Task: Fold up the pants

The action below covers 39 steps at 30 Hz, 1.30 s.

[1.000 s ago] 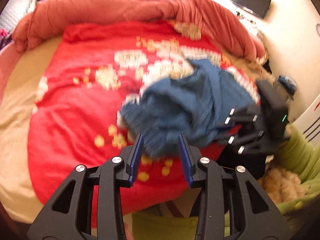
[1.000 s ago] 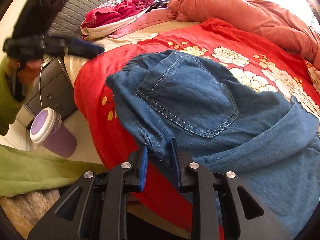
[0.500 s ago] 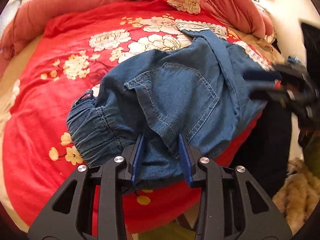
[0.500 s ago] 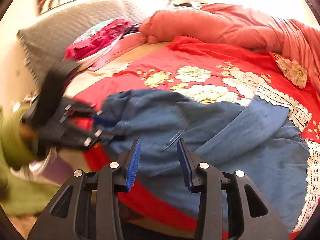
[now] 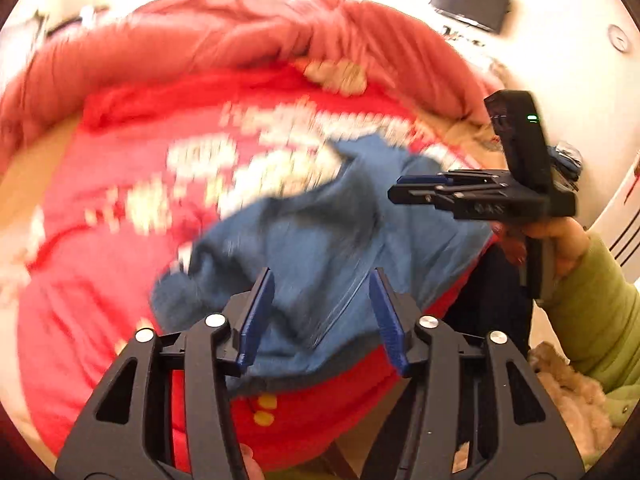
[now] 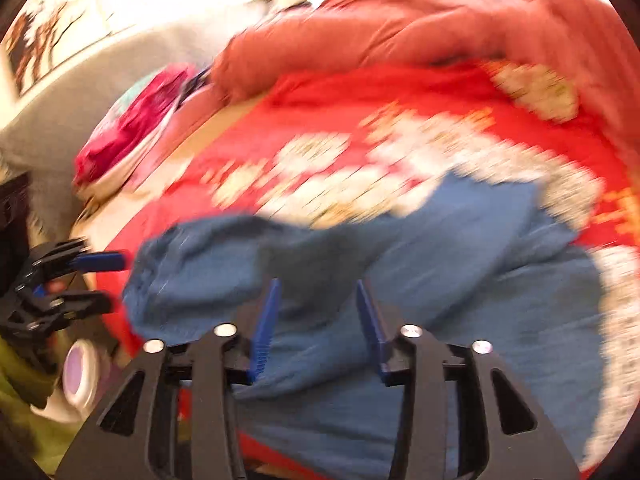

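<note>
The blue denim pants (image 5: 320, 232) lie crumpled on the red floral bedspread (image 5: 100, 248), blurred by motion in both views. My left gripper (image 5: 320, 316) hovers over their near edge, its jaws opening; the cloth lies below the gap and the pads (image 5: 256, 316) do not press it. My right gripper (image 6: 318, 328) is over the pants (image 6: 460, 280) too, jaws opening, nothing pinched. Each gripper shows in the other's view: the right gripper (image 5: 404, 186) at the right, held by a hand with a green sleeve (image 5: 592, 312), and the left gripper (image 6: 96, 282) at the far left.
A salmon duvet (image 5: 240, 32) is bunched along the far side of the bed. A heap of pink clothes (image 6: 132, 128) lies against the grey headboard (image 6: 60, 112). A purple cup with a white lid (image 6: 80, 372) stands beside the bed. Beige fluffy fabric (image 5: 568, 392) is at lower right.
Both grippers' jaws have spread wider. The right gripper let go of the pants' edge, lifted and rolled. The left gripper drew back from the cloth it straddled.
</note>
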Tool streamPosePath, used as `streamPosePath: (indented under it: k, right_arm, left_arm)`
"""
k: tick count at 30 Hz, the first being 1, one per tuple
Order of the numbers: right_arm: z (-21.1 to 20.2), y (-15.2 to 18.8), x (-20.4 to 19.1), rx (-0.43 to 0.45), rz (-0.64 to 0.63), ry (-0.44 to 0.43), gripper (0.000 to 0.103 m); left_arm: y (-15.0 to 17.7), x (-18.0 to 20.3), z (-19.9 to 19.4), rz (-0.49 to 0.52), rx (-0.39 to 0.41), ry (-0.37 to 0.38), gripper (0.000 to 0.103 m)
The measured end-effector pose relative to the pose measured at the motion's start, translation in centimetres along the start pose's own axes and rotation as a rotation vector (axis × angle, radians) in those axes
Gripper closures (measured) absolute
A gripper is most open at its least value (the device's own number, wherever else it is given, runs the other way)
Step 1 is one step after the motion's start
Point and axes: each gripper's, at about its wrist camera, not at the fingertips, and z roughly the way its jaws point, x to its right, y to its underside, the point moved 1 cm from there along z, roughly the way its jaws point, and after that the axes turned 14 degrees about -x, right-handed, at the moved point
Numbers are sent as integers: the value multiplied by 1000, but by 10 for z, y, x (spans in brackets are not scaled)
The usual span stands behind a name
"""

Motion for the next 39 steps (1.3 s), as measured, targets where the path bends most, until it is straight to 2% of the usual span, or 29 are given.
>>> streamPosePath:
  k: [3, 6, 8, 10, 12, 14, 15, 17, 19, 20, 22, 27, 29, 30, 31, 32, 33, 34, 38, 39]
  right_arm:
    - [-10, -13, 33, 18, 70, 98, 57]
    - [-13, -22, 55, 17, 104, 139, 57]
    - [-8, -31, 62, 8, 118, 176, 57]
    - [0, -41, 66, -2, 102, 220, 57]
    - [8, -52, 69, -13, 97, 229, 57]
    - [17, -65, 71, -25, 92, 241, 56]
    - [21, -72, 72, -34, 90, 247, 56]
    - [38, -89, 74, -63, 88, 261, 56]
    - [57, -105, 76, -98, 90, 279, 48]
    - [67, -113, 77, -109, 96, 302, 48]
    - [86, -127, 78, -132, 101, 325, 44]
    - [129, -153, 90, -191, 159, 391, 35]
    - [143, -157, 99, -228, 179, 424, 35]
    - [148, -156, 104, -238, 177, 425, 42]
    - [149, -155, 110, -221, 183, 426, 64]
    - [147, -153, 115, -210, 192, 434, 73]
    - [141, -150, 121, -193, 206, 424, 90]
    - [133, -146, 127, -166, 227, 387, 94]
    - [86, -118, 150, -42, 340, 238, 95]
    - [70, -108, 155, -8, 368, 204, 95]
  left_arm:
    - [-16, 21, 6, 50, 9, 59, 57]
    - [-31, 46, 41, 91, -56, 137, 57]
    - [-39, 53, 62, 91, -97, 154, 57]
    - [-48, 54, 90, 56, -154, 179, 58]
    - [-53, 49, 110, 0, -193, 239, 59]
    - [-58, 43, 125, -56, -215, 236, 60]
    - [-60, 42, 130, -63, -205, 244, 68]
    - [-63, 41, 139, -89, -215, 211, 84]
    - [-62, 42, 146, -96, -222, 219, 93]
    - [-62, 43, 148, -101, -233, 222, 95]
    - [-58, 46, 150, -105, -243, 254, 95]
    - [-53, 51, 149, -89, -243, 243, 95]
    - [-53, 51, 148, -81, -243, 244, 95]
    - [-53, 50, 148, -84, -245, 247, 95]
    - [-53, 50, 148, -86, -245, 251, 95]
    - [-55, 49, 149, -86, -245, 250, 95]
    - [-55, 49, 148, -84, -243, 248, 95]
    - [-55, 49, 146, -82, -240, 248, 95]
    - [-56, 48, 136, -68, -223, 220, 94]
    - [-55, 48, 139, -59, -211, 205, 89]
